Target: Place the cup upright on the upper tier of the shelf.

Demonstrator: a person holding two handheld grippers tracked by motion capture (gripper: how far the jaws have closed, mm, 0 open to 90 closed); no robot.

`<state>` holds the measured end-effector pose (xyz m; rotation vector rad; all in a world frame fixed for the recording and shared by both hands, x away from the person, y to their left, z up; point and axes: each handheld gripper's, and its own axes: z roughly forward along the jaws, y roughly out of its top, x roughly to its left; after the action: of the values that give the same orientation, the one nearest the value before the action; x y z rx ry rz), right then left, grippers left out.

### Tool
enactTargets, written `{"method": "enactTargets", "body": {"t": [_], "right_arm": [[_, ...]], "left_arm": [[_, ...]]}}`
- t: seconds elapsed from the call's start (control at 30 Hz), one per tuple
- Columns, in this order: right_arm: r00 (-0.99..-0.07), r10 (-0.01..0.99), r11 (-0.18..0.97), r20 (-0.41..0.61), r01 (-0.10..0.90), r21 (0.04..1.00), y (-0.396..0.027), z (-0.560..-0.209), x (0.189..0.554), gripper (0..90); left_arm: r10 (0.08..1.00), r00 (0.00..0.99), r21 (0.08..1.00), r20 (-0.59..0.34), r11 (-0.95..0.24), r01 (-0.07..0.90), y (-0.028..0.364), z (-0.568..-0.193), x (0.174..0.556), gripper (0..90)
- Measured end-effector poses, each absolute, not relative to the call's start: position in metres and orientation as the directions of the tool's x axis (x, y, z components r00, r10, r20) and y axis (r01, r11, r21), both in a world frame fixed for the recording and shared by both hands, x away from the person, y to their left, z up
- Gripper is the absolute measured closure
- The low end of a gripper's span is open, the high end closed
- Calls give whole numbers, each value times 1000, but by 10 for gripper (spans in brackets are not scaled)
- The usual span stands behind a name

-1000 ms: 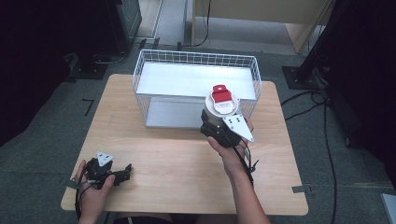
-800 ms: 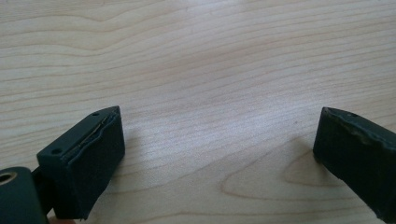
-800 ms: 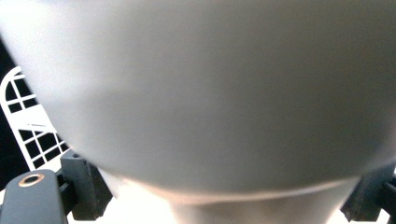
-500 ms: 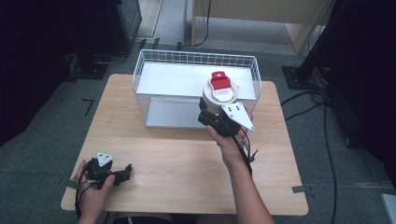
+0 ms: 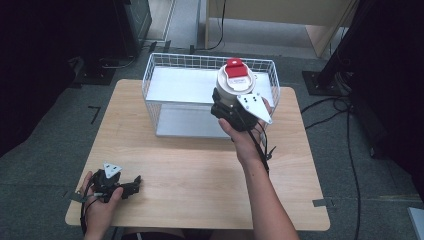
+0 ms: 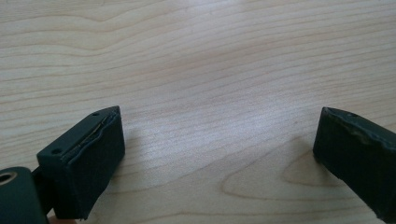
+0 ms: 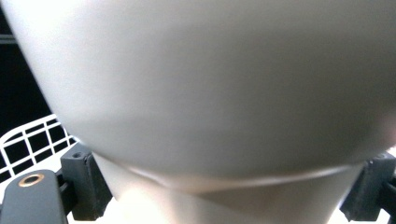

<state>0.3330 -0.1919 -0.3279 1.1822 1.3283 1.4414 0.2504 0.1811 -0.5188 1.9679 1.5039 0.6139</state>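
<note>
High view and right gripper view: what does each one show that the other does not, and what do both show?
The high view alone shows the cup's red lid, the wooden table and the left gripper low over it. The right gripper view alone shows, close up, the black jaws pressed against both sides of the cup's narrow base. Both show the white cup held by the right gripper at the wire basket.

White cup [image 5: 231,90] (red-lidded), upright, held above the wire basket [image 5: 165,65].
</note>
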Motion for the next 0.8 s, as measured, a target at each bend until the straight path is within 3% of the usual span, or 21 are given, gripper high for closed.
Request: {"method": "enactTargets", "body": {"t": [0.37,0.8], "right_arm": [[-193,976,-97,96,4,995,-188,-310,359,112],[-184,979,-79,89,62,995,-174,-316,400,112]], "left_arm": [[966,258,689,12,-195,698,181,-519,250,25],[966,257,689,12,-194,698,181,-519,250,26]]}}
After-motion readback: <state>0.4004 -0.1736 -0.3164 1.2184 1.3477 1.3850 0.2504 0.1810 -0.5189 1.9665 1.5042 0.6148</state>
